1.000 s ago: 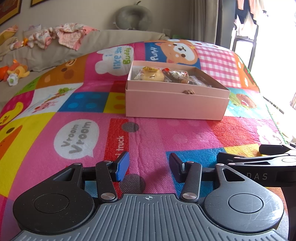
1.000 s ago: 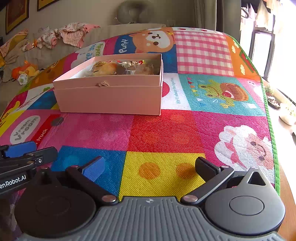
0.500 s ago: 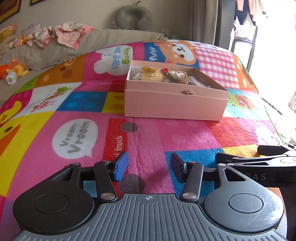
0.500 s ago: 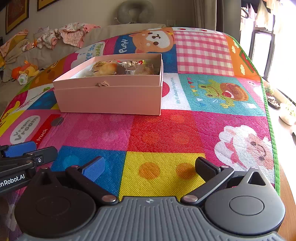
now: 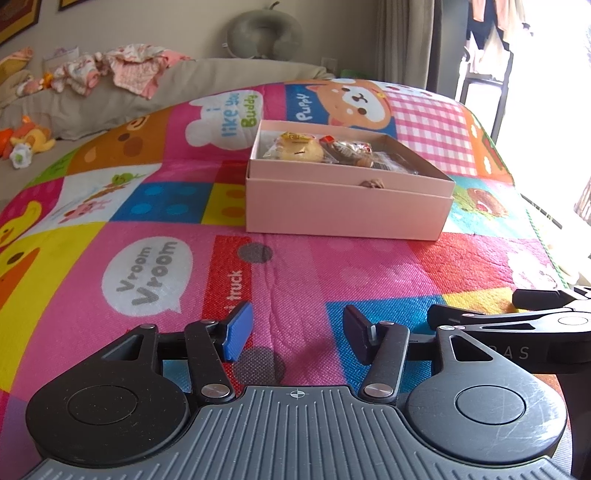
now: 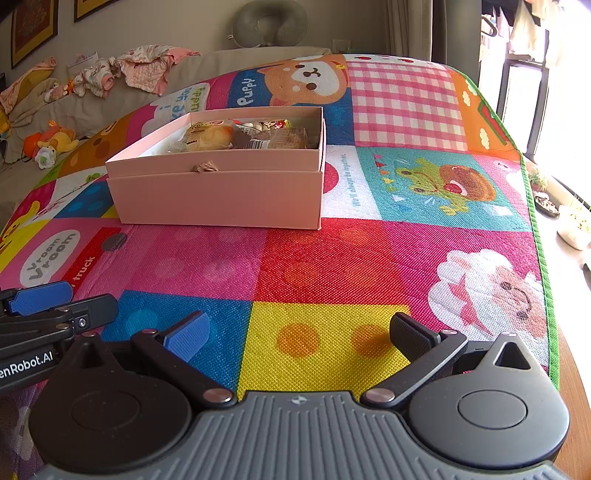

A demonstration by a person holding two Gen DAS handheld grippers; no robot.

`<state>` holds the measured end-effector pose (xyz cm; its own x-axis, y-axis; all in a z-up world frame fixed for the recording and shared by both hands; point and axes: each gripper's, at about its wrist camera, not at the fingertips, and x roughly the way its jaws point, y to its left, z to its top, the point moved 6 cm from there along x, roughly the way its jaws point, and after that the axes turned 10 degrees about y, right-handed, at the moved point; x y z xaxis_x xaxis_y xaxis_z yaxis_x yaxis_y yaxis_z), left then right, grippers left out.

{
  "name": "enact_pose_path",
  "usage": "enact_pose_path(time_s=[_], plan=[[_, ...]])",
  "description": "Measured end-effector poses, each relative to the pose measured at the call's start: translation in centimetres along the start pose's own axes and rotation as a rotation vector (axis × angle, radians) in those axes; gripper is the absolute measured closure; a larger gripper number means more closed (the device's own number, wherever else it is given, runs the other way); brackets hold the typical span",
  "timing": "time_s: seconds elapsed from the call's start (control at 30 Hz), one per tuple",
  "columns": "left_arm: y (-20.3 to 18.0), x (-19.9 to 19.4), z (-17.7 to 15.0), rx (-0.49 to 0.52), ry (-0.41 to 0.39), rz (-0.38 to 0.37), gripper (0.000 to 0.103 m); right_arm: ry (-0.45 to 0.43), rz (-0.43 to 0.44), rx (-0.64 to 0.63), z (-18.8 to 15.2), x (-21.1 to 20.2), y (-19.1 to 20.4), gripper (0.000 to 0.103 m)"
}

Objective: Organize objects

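Nothing has shifted: pink box [image 5: 347, 210] sits well ahead of both spread, empty grippers [image 5: 297, 334] [image 6: 299, 338].

— What do I have behind the work area?
— I see a grey U-shaped neck pillow [image 5: 264, 30] against the wall, crumpled pink baby clothes [image 5: 125, 68] on the beige sofa [image 5: 207, 79], an orange plush toy [image 6: 55, 138].

"Vroom Vroom", "truck", "Puppy", "Buddy" on play mat [image 5: 314, 266], "enRobot.AI" on left gripper [image 6: 55, 306]

Pink box [image 5: 347, 206] on multicoloured cartoon mat [image 5: 314, 273]
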<state>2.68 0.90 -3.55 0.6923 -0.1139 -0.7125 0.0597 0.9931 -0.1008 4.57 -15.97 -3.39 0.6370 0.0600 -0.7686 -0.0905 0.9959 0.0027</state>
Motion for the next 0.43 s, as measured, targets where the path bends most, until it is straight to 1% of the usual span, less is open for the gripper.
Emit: enact_pose_path(time_s=[0.03, 0.1, 0.43], plan=[[0.03, 0.00, 0.01, -0.003, 0.000, -0.015, 0.037, 0.000, 0.000, 0.000, 0.02, 0.02, -0.01, 0.000], [0.14, 0.02, 0.04, -0.010, 0.000, -0.034, 0.035, 0.000, 0.000, 0.000, 0.01, 0.00, -0.01, 0.000], [0.06, 0.12, 0.08, -0.002, 0.002, -0.024, 0.035, 0.000, 0.000, 0.000, -0.01, -0.02, -0.01, 0.000]])
